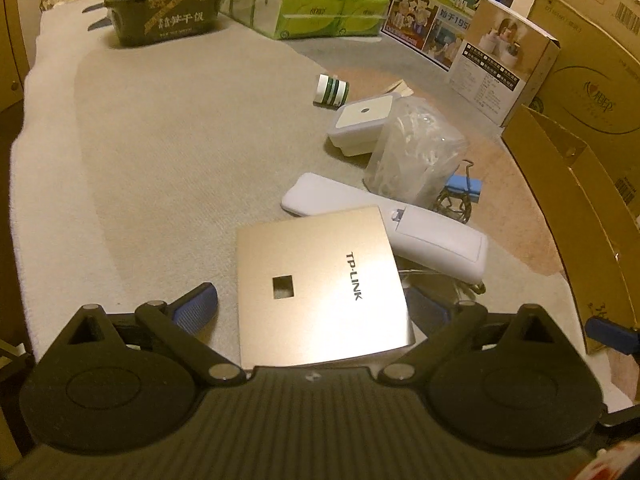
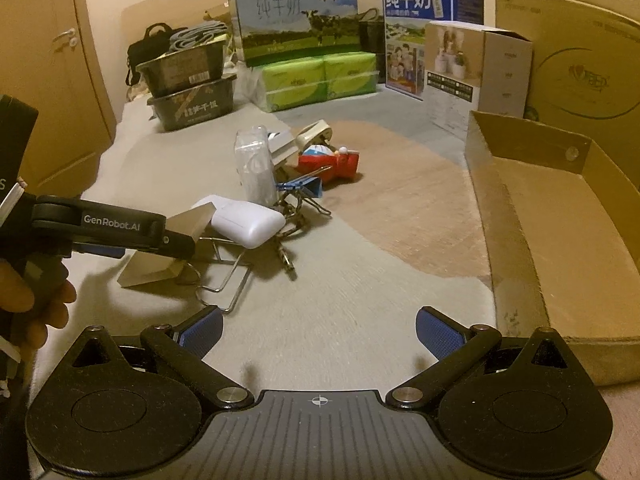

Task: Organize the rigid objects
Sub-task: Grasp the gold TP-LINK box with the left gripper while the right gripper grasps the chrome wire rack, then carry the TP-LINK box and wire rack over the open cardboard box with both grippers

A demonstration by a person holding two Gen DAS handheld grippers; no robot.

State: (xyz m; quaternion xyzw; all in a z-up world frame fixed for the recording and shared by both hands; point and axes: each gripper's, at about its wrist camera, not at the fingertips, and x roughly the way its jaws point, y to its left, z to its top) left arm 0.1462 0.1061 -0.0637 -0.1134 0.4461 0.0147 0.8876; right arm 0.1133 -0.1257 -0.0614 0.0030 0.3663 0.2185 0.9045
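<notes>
A gold TP-LINK faceplate [image 1: 320,280] lies tilted on the pile, between the spread jaws of my left gripper [image 1: 312,304], which is open; a small gap shows at the left finger. From the right wrist view the left gripper [image 2: 120,232] hovers over that plate [image 2: 160,256]. Behind it lie a white remote-like case [image 1: 400,232], a clear bag of white pieces [image 1: 412,152], a white square box [image 1: 360,124] and a green-and-white roll [image 1: 331,90]. My right gripper [image 2: 320,332] is open over the bare mat with nothing between its fingers.
An open cardboard tray [image 2: 560,216] stands at the right. A red toy [image 2: 332,162], a blue binder clip [image 2: 304,188], a chain [image 2: 288,240] and a wire rack [image 2: 228,280] lie in the pile. Milk cartons, tissue packs and black tubs line the back. A hand holds the left gripper.
</notes>
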